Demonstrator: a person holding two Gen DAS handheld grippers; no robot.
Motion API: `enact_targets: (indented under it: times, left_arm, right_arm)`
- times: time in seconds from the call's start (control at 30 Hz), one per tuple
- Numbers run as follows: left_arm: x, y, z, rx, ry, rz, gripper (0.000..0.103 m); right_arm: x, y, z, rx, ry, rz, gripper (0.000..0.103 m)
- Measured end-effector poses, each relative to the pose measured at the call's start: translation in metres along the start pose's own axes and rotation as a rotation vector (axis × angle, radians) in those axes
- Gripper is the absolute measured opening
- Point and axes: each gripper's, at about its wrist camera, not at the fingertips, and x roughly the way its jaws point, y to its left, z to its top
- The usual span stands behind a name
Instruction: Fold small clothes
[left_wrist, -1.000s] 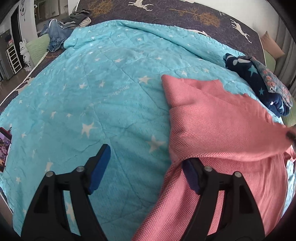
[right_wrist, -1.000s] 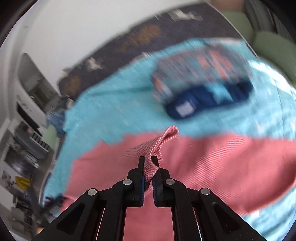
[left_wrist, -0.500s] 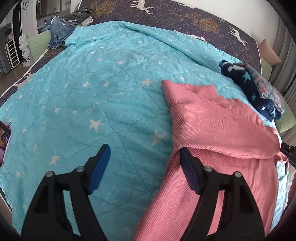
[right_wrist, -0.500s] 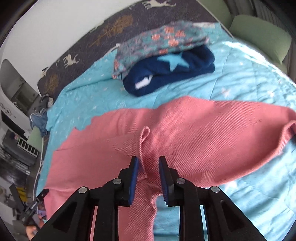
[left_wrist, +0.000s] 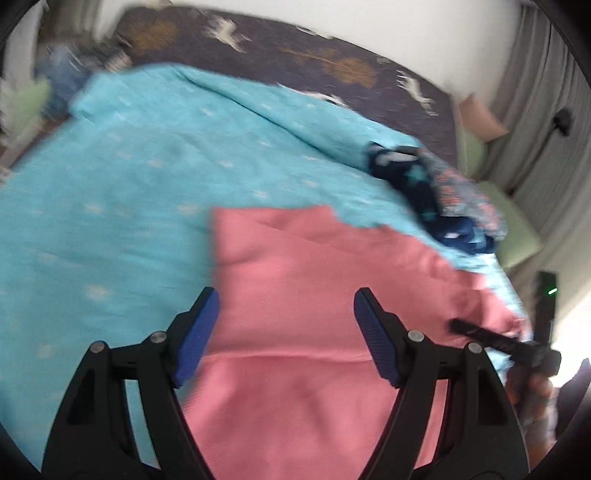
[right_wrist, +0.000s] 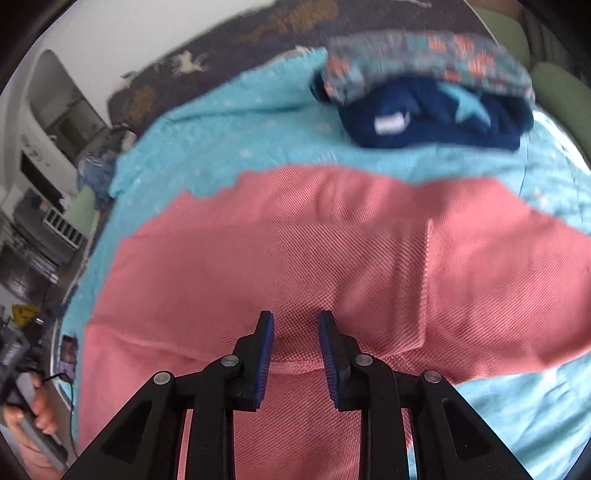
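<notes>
A pink knit garment lies folded over on the turquoise star blanket. My left gripper hangs open and wide above the garment's left part, with nothing between its fingers. In the right wrist view the garment fills the middle. My right gripper sits just above its folded edge; its jaws are opening and no cloth is pinched between the pads. The right gripper also shows as a black bar at the garment's right edge in the left wrist view.
A stack of folded clothes, navy with stars under a floral piece, rests beyond the garment on the blanket. A dark deer-print sheet covers the bed's far end. Green cushions line the right side. A hand is at the lower left.
The right gripper has let go of the pink fold, which now lies flat, and its jaws have parted. The left gripper has lifted and swung right, over the garment.
</notes>
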Motion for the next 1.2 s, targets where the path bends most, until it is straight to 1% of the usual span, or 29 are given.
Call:
enact_targets:
  times: [0.03,0.07,0.1,0.13,0.17,0.2,0.23,0.27,0.3,0.33,0.4,0.43,0.47,0.5,0.53,0.6,0.7,0.73,0.8,0.87,0.9,0.97,1.1,1.13,1.2]
  left_arm:
    - [0.012,0.003,0.001,-0.023,0.033,-0.024,0.076]
    - [0.031,0.01,0.001,-0.042,0.082,-0.012,0.075]
    - [0.045,0.014,0.0,-0.038,0.108,0.03,0.072]
    - [0.052,0.017,-0.002,-0.03,0.122,0.056,0.059]
    - [0.059,0.02,-0.004,-0.01,0.123,0.086,0.052]
    - [0.059,0.023,-0.005,0.031,0.097,0.125,0.045]
    - [0.057,0.023,-0.005,0.051,0.084,0.163,0.046]
    - [0.056,0.026,-0.005,0.067,0.072,0.257,0.053]
    - [0.055,0.032,-0.005,0.058,0.059,0.351,0.071]
    - [0.052,0.039,-0.005,0.027,0.055,0.342,0.072]
    - [0.043,0.053,-0.003,-0.066,0.06,0.272,0.071]
    - [0.038,0.054,-0.002,-0.075,0.046,0.264,0.071]
    - [0.03,0.052,-0.002,-0.071,0.022,0.263,0.071]
    - [0.02,0.046,0.001,-0.052,-0.009,0.264,0.071]
    - [0.015,0.041,0.001,-0.041,-0.024,0.258,0.071]
    - [0.005,0.023,0.007,-0.005,-0.05,0.209,0.071]
    - [0.001,-0.002,0.013,0.047,-0.053,0.132,0.071]
    - [0.001,-0.01,0.013,0.064,-0.047,0.109,0.072]
    - [0.008,-0.028,0.009,0.095,-0.026,0.072,0.072]
    - [0.019,-0.043,0.006,0.125,-0.006,0.071,0.072]
    - [0.027,-0.053,0.002,0.15,0.014,0.077,0.072]
    - [0.035,-0.064,-0.005,0.185,0.04,0.08,0.072]
    - [0.04,-0.077,-0.017,0.23,0.062,0.087,0.072]
    - [0.039,-0.078,-0.019,0.233,0.062,0.089,0.072]
    - [0.038,-0.078,-0.021,0.235,0.061,0.092,0.073]
  right_arm:
    - [-0.001,-0.002,0.0,0.005,-0.004,0.006,0.025]
    - [-0.004,-0.003,0.0,0.011,-0.009,0.019,0.025]
    - [-0.006,-0.004,0.0,0.013,-0.01,0.025,0.025]
    - [-0.009,-0.007,0.0,0.016,-0.011,0.028,0.025]
    - [-0.012,-0.009,0.0,0.02,-0.012,0.029,0.025]
    - [-0.015,-0.013,-0.001,0.026,-0.015,0.032,0.025]
    - [-0.018,-0.017,-0.002,0.033,-0.018,0.034,0.025]
    - [-0.022,-0.022,-0.004,0.043,-0.022,0.029,0.025]
    - [-0.025,-0.027,-0.006,0.049,-0.028,0.024,0.026]
    - [-0.028,-0.03,-0.006,0.055,-0.036,0.026,0.026]
    - [-0.039,-0.041,-0.009,0.077,-0.051,0.037,0.026]
    - [-0.044,-0.045,-0.01,0.088,-0.063,0.031,0.026]
    - [-0.051,-0.051,-0.012,0.102,-0.086,0.012,0.028]
    - [-0.062,-0.06,-0.017,0.124,-0.121,-0.012,0.033]
    - [-0.072,-0.07,-0.021,0.153,-0.151,-0.028,0.037]
    - [-0.089,-0.093,-0.029,0.219,-0.191,-0.061,0.041]
    - [-0.111,-0.135,-0.042,0.348,-0.242,-0.11,0.041]
    - [-0.117,-0.152,-0.048,0.413,-0.257,-0.122,0.041]
    - [-0.126,-0.183,-0.059,0.543,-0.282,-0.116,0.042]
    - [-0.132,-0.217,-0.073,0.699,-0.302,-0.077,0.049]
    - [-0.133,-0.229,-0.077,0.751,-0.309,-0.059,0.053]
    - [-0.131,-0.253,-0.082,0.836,-0.306,-0.029,0.055]
    - [-0.128,-0.275,-0.074,0.925,-0.327,-0.026,0.066]
    - [-0.127,-0.28,-0.072,0.973,-0.34,-0.015,0.067]
    - [-0.122,-0.297,-0.073,1.112,-0.384,0.04,0.069]
